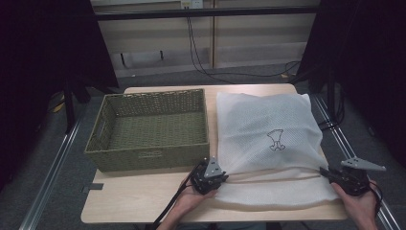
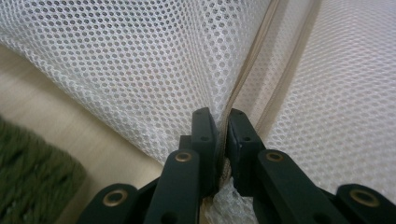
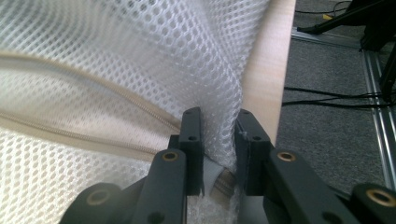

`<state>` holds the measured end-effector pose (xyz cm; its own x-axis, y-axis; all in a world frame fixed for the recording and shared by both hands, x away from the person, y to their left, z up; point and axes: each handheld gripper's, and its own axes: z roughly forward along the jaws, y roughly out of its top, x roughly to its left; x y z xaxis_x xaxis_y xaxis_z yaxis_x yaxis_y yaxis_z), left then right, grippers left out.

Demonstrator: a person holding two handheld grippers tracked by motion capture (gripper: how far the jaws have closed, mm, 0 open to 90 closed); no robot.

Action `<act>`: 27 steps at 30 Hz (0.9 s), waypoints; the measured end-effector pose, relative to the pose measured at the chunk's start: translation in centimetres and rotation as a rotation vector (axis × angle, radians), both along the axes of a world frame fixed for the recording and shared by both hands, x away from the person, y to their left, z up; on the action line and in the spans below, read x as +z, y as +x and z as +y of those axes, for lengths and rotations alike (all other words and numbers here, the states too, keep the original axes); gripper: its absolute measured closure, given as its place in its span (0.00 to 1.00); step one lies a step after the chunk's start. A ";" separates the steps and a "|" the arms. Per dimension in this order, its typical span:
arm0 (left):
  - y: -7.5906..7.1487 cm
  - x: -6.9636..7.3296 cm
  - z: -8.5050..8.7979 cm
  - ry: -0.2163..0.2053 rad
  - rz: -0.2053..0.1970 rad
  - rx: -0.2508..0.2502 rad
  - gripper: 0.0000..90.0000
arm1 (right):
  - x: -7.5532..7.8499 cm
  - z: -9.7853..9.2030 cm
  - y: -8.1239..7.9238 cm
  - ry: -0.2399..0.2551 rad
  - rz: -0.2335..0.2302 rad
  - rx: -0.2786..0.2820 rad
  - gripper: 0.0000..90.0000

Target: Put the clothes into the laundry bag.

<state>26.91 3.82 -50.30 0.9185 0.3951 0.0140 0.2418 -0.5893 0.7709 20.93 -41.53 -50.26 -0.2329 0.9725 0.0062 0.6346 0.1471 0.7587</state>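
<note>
White mesh bag, beige zipper, small dark printed figure, lying flat.

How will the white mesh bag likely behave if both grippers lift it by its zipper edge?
The white mesh bag will probably sag between the left gripper and the right gripper, since its fabric already bunches there. It looks light, being open netting. It is unlikely to slip, since both pinch folds.

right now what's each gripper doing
left gripper: shut on the white mesh zippered bag
right gripper: shut on the same bag's edge
</note>
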 end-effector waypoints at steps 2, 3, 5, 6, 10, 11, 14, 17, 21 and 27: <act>-0.4 0.0 0.5 -0.036 0.017 0.018 0.93 | 0.0 0.3 0.5 -0.001 0.005 0.002 0.85; -0.5 0.0 0.7 -0.041 0.015 0.017 0.93 | 0.0 0.5 0.6 -0.001 0.003 0.004 0.85; -0.7 0.0 1.2 -0.051 0.026 0.013 0.92 | 0.1 0.8 0.7 -0.006 0.004 0.018 0.85; -0.7 0.0 1.3 -0.036 0.025 0.004 0.93 | 0.0 0.9 0.7 -0.006 0.004 0.021 0.85; -1.3 -0.1 1.4 -0.048 0.028 -0.003 0.92 | 0.0 1.2 0.8 -0.020 0.011 0.012 0.87; -1.5 0.0 1.4 -0.042 0.025 -0.001 0.92 | 0.1 1.3 0.8 -0.024 0.010 0.010 0.87; -1.3 -0.1 1.9 -0.059 0.042 0.006 0.92 | 0.3 1.6 0.4 -0.027 0.005 0.020 0.86; -0.9 -0.1 2.5 -0.079 0.052 0.010 0.91 | 0.4 1.9 -0.5 -0.016 0.000 0.038 0.83; -0.4 0.2 3.1 -0.119 0.074 0.012 0.83 | 0.9 2.2 -1.8 -0.010 -0.020 0.049 0.76; -0.3 1.8 3.9 -0.185 0.065 0.035 0.62 | 2.4 2.2 -2.6 0.021 -0.078 0.063 0.64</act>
<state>26.57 7.68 -48.51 0.9009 0.4168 -0.1210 0.3124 -0.4293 0.8474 18.31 -39.30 -47.91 -0.2940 0.9558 0.0059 0.5638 0.1684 0.8086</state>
